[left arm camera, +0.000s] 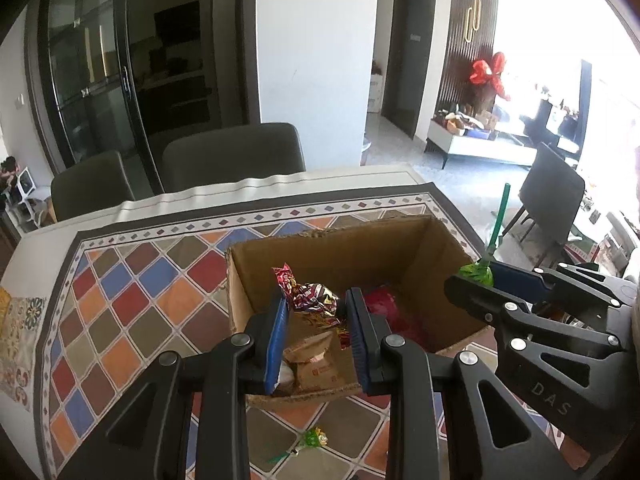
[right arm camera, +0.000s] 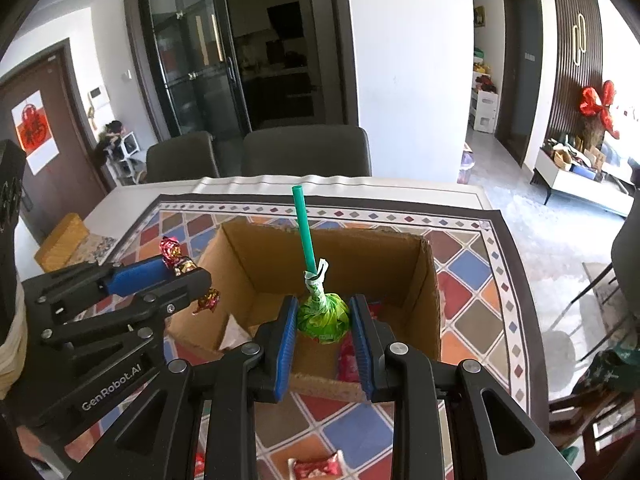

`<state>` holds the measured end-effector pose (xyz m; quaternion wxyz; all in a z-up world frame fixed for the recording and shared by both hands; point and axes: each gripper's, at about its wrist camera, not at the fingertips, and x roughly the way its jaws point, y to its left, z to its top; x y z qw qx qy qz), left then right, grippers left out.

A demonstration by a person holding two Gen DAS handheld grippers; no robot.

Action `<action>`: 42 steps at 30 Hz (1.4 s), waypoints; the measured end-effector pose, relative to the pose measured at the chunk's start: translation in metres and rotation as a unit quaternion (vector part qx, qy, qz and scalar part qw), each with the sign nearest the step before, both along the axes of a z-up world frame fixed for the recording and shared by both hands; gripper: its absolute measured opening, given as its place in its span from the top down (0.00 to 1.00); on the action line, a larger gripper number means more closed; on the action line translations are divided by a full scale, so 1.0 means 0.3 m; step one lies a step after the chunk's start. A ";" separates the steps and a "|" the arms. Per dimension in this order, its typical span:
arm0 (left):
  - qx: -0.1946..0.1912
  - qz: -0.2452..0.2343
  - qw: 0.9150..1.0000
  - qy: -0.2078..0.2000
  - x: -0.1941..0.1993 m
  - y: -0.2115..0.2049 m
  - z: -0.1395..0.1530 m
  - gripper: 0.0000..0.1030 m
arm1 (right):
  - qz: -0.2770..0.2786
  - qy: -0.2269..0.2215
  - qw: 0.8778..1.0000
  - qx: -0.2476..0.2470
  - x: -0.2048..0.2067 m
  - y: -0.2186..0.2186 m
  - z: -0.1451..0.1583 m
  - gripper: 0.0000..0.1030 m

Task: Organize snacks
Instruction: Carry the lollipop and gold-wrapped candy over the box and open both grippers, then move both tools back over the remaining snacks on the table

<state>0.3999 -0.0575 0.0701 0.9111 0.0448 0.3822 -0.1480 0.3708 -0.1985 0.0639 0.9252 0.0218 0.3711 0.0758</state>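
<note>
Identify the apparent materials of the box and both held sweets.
Box: plain brown corrugated cardboard, matte, with ragged torn edges. Candy in the left hand-held gripper: shiny crinkled foil-like wrapper. Lollipop in the right hand-held gripper: glossy green film, seemingly plastic stick.

Strong daylight enters from the window (left arm camera: pixel 600 92) at the right, blown out to white glare there. Opposite it, the glass doors (right arm camera: pixel 200 60) stay dim and reflective. Both fisheye views bend straight lines and darken at the corners; the middle stays sharp.
</note>
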 end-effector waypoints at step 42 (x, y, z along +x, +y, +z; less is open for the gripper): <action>0.023 0.009 0.999 -0.030 -0.526 0.202 -0.117 0.46 | 0.050 -0.004 0.999 0.014 -0.419 0.145 -0.142 0.57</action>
